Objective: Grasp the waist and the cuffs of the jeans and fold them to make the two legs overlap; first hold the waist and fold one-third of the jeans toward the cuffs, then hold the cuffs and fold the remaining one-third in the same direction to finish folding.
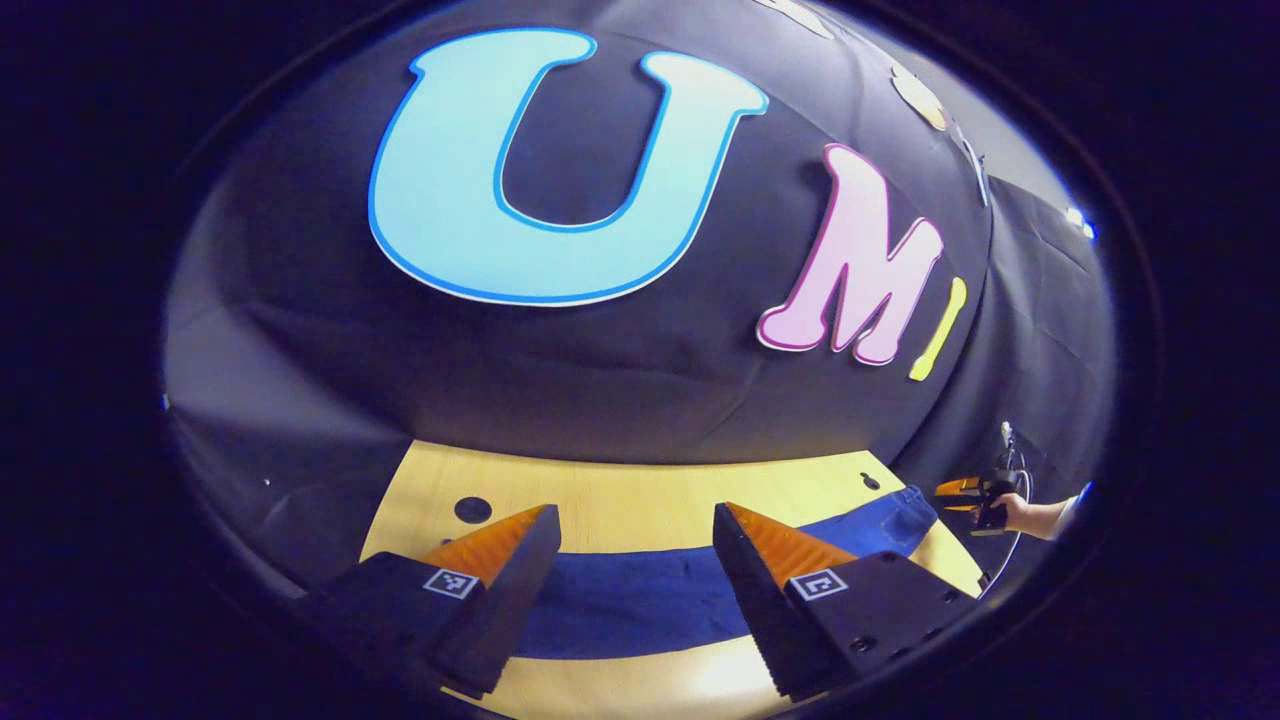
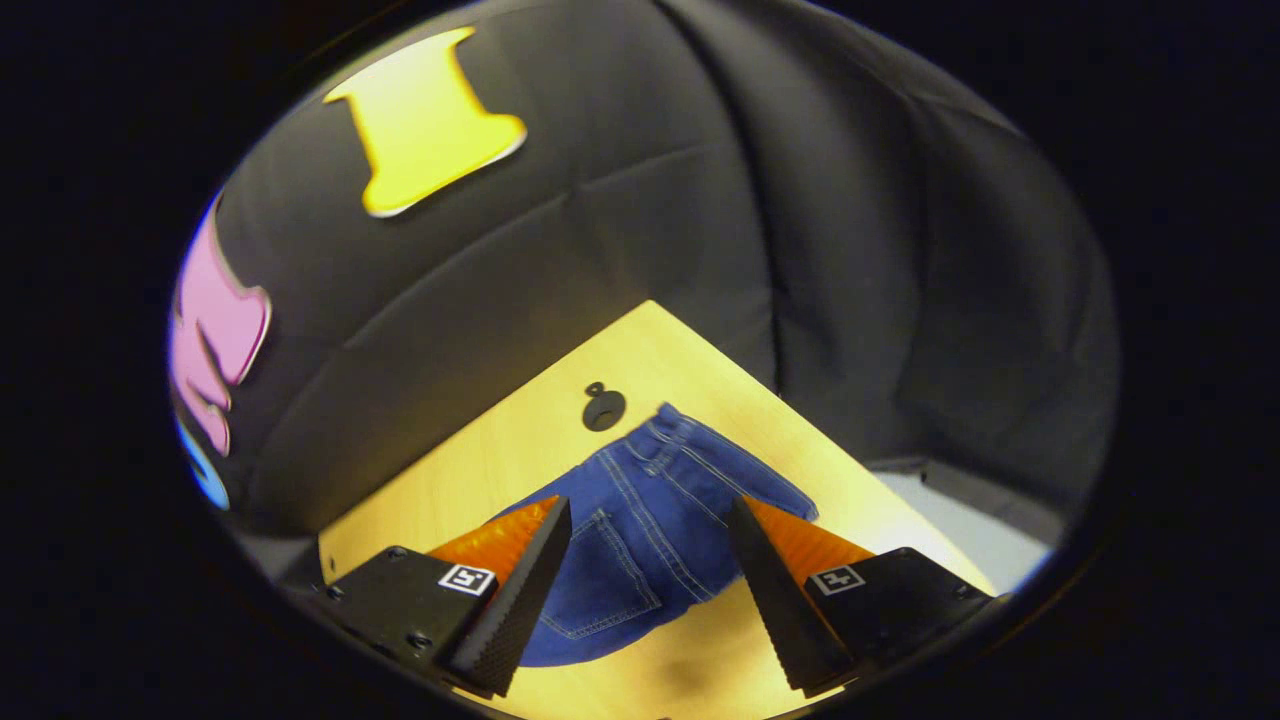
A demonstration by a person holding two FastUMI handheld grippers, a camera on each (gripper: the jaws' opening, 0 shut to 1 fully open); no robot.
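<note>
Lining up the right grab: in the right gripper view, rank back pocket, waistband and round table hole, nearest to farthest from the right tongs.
1. Back pocket, between the open right tongs, toward the left finger.
2. Waistband, ahead at the jeans' far end.
3. Round table hole, just beyond the waistband, slightly left.

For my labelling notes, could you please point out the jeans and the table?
jeans (image 2: 640, 540): right gripper view, on the seat beside the back pocket.
table (image 1: 620, 490): left gripper view, on bare wood beyond the jeans.

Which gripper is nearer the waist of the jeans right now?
Right. The right gripper hangs open directly over the waist and back pocket of the jeans. The left gripper, also open, is above the leg end, with the waist far off.
</note>
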